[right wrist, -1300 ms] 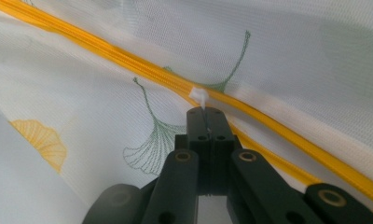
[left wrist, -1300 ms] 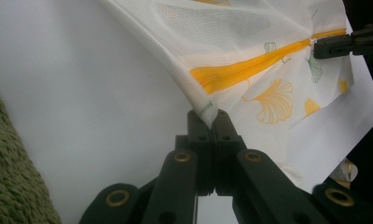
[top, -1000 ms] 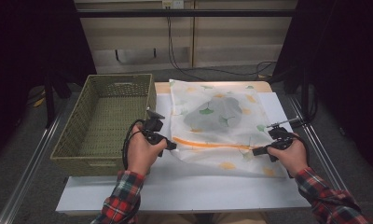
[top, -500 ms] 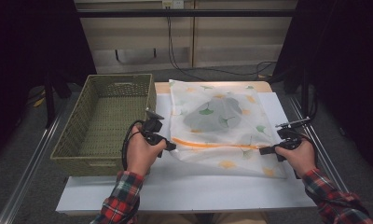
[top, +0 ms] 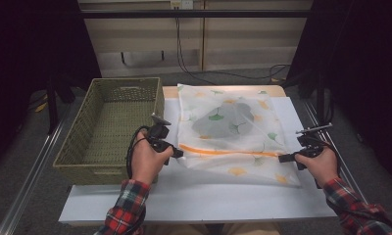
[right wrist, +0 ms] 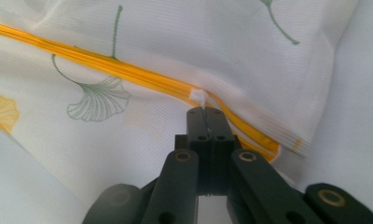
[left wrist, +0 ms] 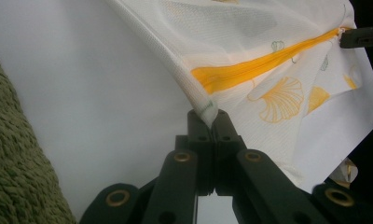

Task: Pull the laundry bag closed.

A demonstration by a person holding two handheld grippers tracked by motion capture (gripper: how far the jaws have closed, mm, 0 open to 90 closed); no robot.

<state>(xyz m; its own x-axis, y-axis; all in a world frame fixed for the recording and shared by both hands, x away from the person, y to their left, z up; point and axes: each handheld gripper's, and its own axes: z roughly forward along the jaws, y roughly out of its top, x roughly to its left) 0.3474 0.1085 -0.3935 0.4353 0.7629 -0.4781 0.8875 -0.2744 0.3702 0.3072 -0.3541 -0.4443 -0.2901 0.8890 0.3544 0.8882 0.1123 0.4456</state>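
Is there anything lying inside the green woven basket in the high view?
No, the green woven basket shows only its bare woven bottom, while the mesh bag lies beside it on the table.

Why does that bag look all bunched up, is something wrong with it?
Nothing looks broken. The mesh laundry bag is lifted at one corner because the left gripper pinches it there, while the right gripper holds the white zipper pull.

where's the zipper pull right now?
The white zipper pull is pinched in the right tool, at the orange zipper's right end, near the mesh bag's right edge.
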